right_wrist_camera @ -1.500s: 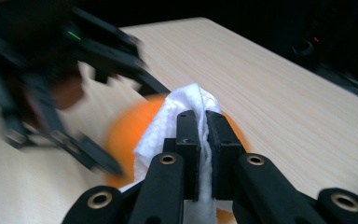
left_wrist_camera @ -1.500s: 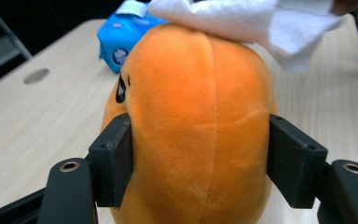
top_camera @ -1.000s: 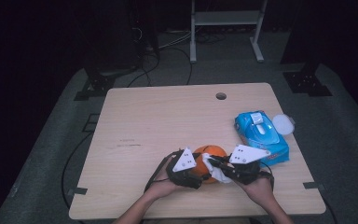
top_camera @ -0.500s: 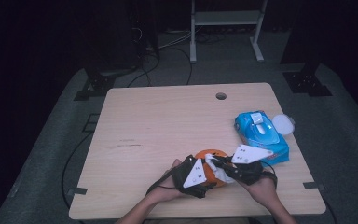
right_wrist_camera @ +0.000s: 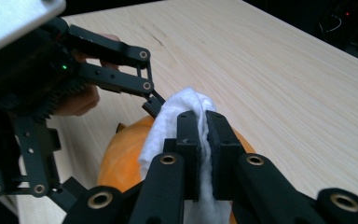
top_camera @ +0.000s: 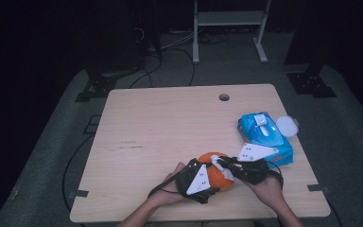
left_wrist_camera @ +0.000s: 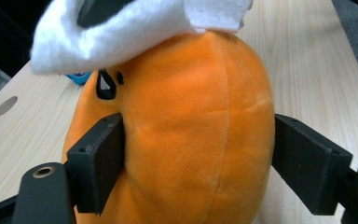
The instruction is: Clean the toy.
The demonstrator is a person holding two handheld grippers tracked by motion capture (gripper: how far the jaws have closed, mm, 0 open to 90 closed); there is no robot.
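Wiping under way, not finished. Orange plush [top_camera: 216, 171] sits at near table [top_camera: 170, 123] edge between my left gripper's [left_wrist_camera: 198, 154] jaws, which have just been opening; left pad touches, right stands off. Right gripper [right_wrist_camera: 203, 122] clamps white wipe [right_wrist_camera: 168, 126] on its top.

High view sat above near edge of table [top_camera: 170, 123], looking fwd & down, far off. Both gripper views rode close-up, facing each other across orange plush [left_wrist_camera: 191, 135]; all three shared plush and white wipe [right_wrist_camera: 177, 116].
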